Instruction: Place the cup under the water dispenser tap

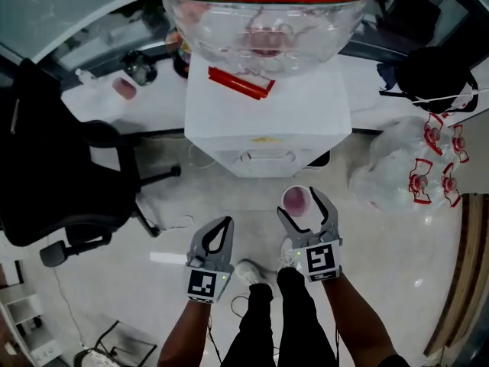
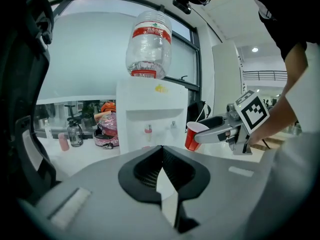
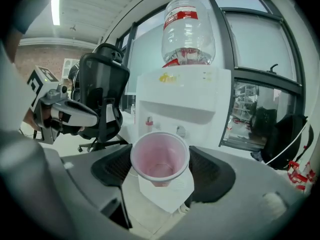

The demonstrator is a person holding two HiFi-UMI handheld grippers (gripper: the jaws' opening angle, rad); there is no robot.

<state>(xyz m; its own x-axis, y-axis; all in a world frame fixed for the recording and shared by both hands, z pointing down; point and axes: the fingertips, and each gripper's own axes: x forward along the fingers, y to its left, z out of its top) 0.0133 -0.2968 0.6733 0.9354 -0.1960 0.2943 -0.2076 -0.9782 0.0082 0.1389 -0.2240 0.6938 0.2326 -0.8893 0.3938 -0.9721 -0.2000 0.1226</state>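
One red plastic cup (image 3: pixel 159 158) sits clamped between my right tongs (image 1: pixel 302 205); my left tongs (image 2: pixel 161 156) are pinched shut on nothing. The pickup looks done. The water dispenser (image 1: pixel 267 121) stands ahead of both tongs, so carrying the cup under its tap (image 3: pixel 149 123) is left.

A black office chair (image 1: pixel 53 167) stands on the pale shiny floor (image 1: pixel 114 281), well to the left of the left gripper (image 1: pixel 223 225). Ahead of it, a long white counter (image 1: pixel 153 102) runs under big windows (image 3: pixel 260 39). A strip lamp (image 3: pixel 55 6) shines on the ceiling.
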